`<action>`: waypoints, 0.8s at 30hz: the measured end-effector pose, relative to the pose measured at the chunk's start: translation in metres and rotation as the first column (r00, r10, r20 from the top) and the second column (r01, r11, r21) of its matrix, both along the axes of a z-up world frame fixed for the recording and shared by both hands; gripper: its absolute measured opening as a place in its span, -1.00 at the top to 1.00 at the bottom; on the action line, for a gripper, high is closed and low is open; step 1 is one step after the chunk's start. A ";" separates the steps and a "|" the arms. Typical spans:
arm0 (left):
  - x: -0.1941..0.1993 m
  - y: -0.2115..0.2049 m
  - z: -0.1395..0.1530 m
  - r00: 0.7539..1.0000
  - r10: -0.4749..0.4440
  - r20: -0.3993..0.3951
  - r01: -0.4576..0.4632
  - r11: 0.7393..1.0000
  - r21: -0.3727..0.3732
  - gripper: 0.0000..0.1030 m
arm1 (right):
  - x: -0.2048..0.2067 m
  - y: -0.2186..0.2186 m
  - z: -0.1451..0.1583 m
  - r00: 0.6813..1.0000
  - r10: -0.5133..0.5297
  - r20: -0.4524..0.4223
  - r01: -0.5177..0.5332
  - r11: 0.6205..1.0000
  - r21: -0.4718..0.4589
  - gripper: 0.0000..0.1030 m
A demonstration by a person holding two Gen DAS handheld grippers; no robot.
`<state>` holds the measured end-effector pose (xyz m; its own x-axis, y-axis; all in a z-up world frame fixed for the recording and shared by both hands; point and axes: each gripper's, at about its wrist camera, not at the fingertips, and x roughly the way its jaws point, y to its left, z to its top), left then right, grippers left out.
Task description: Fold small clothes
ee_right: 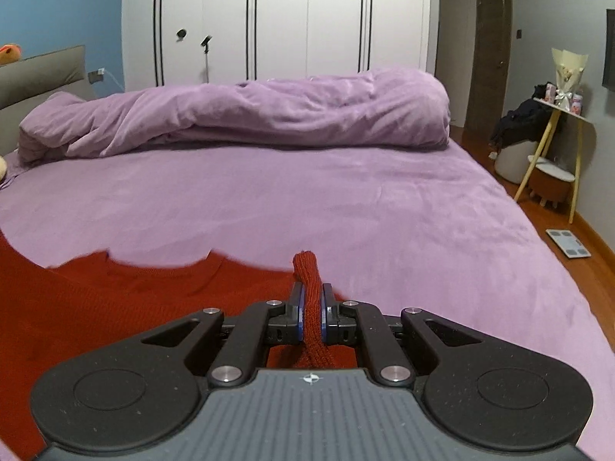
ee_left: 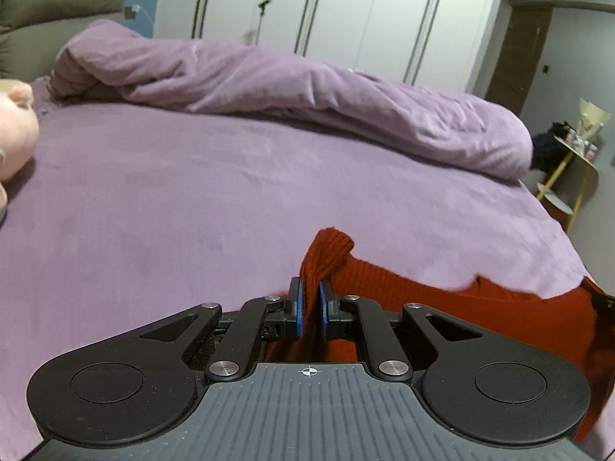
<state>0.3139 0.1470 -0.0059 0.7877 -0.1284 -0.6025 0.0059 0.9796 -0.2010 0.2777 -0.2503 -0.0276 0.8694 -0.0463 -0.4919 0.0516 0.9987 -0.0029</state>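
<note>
We hold the rust-red ribbed knit garment (ee_left: 442,299): left tongs (ee_left: 311,307) and right tongs (ee_right: 312,309) each pinch a bunched edge. Soft, limp, light; edge grips suit it.

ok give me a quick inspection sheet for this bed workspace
surface: bed with purple sheet, mostly bare in the middle
job's things: red knit garment, spread at the near edge of the bed, two bunched parts lifted
clutter: rolled purple duvet along the far side; pink plush toy at the left edge
grippers: left hand-held gripper shut on a bunch of the red knit garment; right hand-held gripper shut on another bunch
cables: white charger cable at the wall socket by the headboard
surroundings: white wardrobe, side table with a bouquet, bathroom scale on the wooden floor
</note>
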 end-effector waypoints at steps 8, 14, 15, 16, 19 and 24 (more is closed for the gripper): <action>0.054 -0.016 -0.038 0.994 0.108 -0.028 -0.106 0.991 0.077 0.75 | 0.073 0.006 -0.016 0.998 -0.070 0.002 0.070 0.998 -0.002 0.87; 0.057 -0.015 -0.079 0.973 0.180 -0.144 -0.166 0.981 0.103 0.68 | 0.087 0.008 -0.054 0.987 -0.144 -0.068 0.144 0.989 -0.014 0.65; 0.048 -0.018 -0.074 0.979 0.168 -0.114 -0.158 0.983 0.094 0.62 | 0.082 0.005 -0.053 0.984 -0.169 -0.061 0.171 0.985 0.025 0.64; 0.038 -0.023 -0.067 0.986 0.150 -0.078 -0.144 0.987 0.075 0.50 | 0.074 0.005 -0.051 0.984 -0.175 -0.035 0.177 0.981 0.083 0.61; 0.022 -0.047 -0.061 0.998 0.056 -0.038 -0.057 0.998 -0.038 0.05 | 0.050 0.027 -0.049 0.997 -0.069 0.019 0.060 0.952 0.299 0.46; 0.030 -0.078 -0.080 0.996 -0.008 -0.086 0.001 0.997 -0.076 -0.04 | 0.057 0.073 -0.099 0.962 0.270 -0.048 -0.148 0.657 0.739 0.26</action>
